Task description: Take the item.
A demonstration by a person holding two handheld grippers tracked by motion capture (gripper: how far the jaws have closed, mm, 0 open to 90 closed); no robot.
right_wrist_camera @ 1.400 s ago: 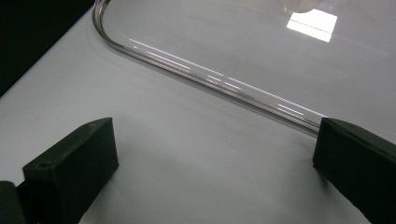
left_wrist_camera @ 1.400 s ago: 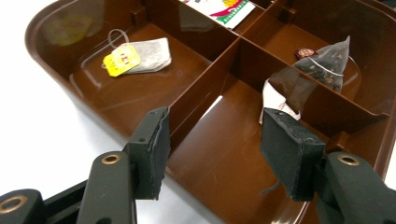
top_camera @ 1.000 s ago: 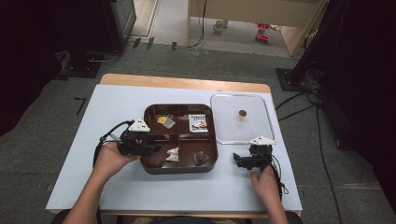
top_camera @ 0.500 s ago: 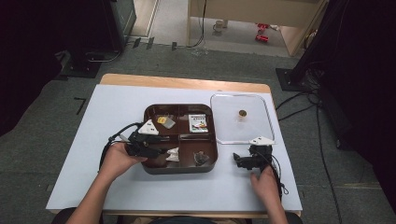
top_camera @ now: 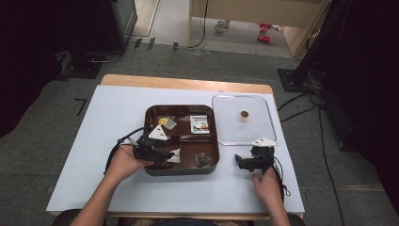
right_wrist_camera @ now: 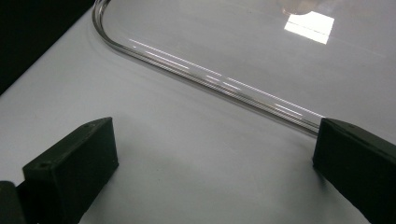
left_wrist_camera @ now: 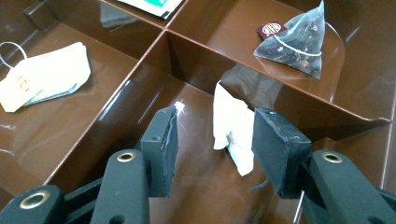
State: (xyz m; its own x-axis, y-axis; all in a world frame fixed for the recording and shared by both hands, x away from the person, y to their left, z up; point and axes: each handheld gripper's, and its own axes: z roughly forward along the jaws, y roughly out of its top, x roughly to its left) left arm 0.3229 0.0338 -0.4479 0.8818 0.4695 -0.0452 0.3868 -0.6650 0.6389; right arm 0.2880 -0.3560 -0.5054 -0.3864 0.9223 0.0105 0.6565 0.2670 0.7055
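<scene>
A brown tray (top_camera: pixel 181 170) with four compartments sits mid-table. In its front-left compartment a white paper tea bag (top_camera: pixel 175 156) (left_wrist_camera: pixel 231 126) stands against the divider. My left gripper (top_camera: pixel 165 155) (left_wrist_camera: pixel 217 140) reaches into that compartment, open, one jaw on each side of the bag and neither pressing it. A dark pyramid tea bag (left_wrist_camera: pixel 294 44) (top_camera: pixel 203 159) lies in the neighbouring compartment. My right gripper (top_camera: pixel 249 160) (right_wrist_camera: pixel 215 154) rests open on the white table, with nothing between its jaws, just short of the clear lid's rim (right_wrist_camera: pixel 210 79).
A flat white tea bag (left_wrist_camera: pixel 46 77) and a printed packet (top_camera: pixel 201 124) lie in the tray's far compartments. The clear lid (top_camera: pixel 226 136), with a small round gold piece (top_camera: pixel 243 113) on it, lies right of the tray. Cables trail from both grippers.
My left gripper has moved right, over the tray's edge and into the front-left compartment around the white tea bag. The right gripper has stayed put.
</scene>
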